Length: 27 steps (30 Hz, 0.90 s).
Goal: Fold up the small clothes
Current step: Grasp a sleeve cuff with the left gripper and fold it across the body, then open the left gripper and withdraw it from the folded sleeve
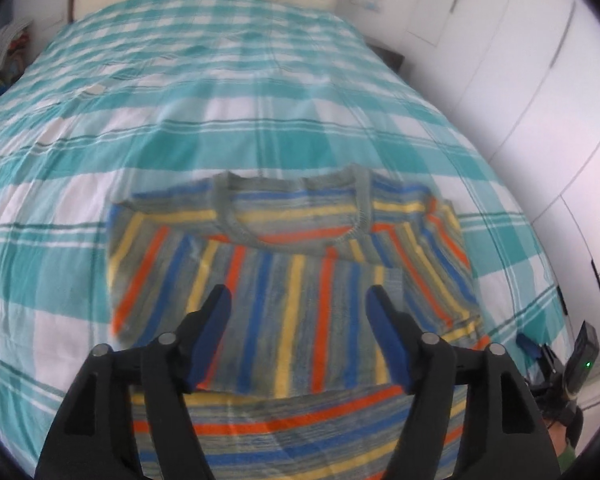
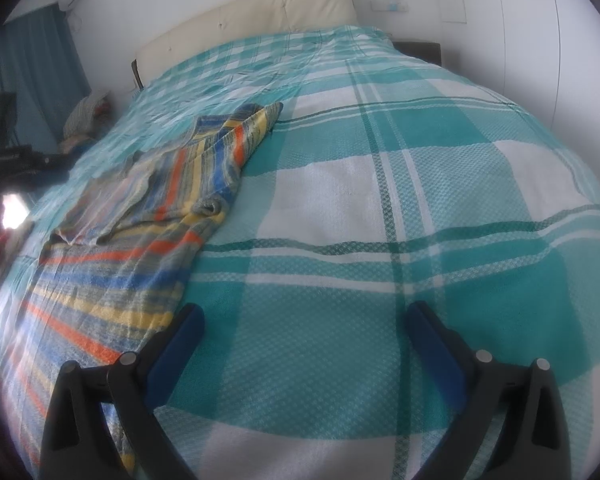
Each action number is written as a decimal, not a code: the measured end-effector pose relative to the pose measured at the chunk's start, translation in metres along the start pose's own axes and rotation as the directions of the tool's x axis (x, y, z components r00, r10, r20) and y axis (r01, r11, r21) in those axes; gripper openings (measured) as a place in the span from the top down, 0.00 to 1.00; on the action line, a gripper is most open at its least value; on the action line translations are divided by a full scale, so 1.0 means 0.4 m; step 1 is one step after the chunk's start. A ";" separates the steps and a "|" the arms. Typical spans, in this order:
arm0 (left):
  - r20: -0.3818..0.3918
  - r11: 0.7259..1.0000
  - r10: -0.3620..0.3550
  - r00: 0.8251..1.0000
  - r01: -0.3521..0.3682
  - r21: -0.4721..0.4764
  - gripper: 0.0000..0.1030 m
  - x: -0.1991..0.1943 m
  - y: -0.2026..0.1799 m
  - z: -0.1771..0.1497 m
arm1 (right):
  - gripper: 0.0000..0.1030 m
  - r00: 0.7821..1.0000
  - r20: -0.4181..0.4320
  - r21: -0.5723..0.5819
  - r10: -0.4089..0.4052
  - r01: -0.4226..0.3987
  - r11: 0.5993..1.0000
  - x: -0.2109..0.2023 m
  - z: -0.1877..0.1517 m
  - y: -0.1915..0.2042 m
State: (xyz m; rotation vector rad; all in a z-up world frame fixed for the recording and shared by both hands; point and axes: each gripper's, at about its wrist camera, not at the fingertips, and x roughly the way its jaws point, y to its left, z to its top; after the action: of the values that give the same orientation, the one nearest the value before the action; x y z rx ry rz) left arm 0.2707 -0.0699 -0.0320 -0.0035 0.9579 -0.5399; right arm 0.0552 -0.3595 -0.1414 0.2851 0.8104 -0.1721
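A small striped sweater (image 1: 288, 240), grey with orange, blue and yellow bands, lies on the bed with its neckline away from me and both sleeves folded in over its front. My left gripper (image 1: 298, 300) hovers over the sweater's middle, open and empty. In the right wrist view the sweater (image 2: 172, 184) lies to the left. My right gripper (image 2: 304, 316) is open and empty over bare bedspread, just right of the sweater's hem edge. The right gripper also shows in the left wrist view (image 1: 540, 352) at the far right.
The bed is covered by a teal and white checked bedspread (image 2: 380, 184). A cream headboard (image 2: 260, 12) stands at the far end. White wardrobe doors (image 1: 520, 60) run along the right side. A pile of clothes (image 2: 84, 116) sits beyond the bed's left edge.
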 end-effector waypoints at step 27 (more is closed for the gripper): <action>0.075 0.963 0.231 0.970 -0.217 -0.159 0.09 -0.123 0.406 -0.328 | 0.01 0.999 -0.014 -0.045 -0.051 0.051 0.998 0.014 -0.001 0.019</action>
State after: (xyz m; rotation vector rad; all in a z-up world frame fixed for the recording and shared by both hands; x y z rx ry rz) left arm 0.2173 0.1229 -0.1091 -0.0542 0.8924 -0.2558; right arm 0.0607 -0.3524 -0.1443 0.2245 0.8364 -0.1996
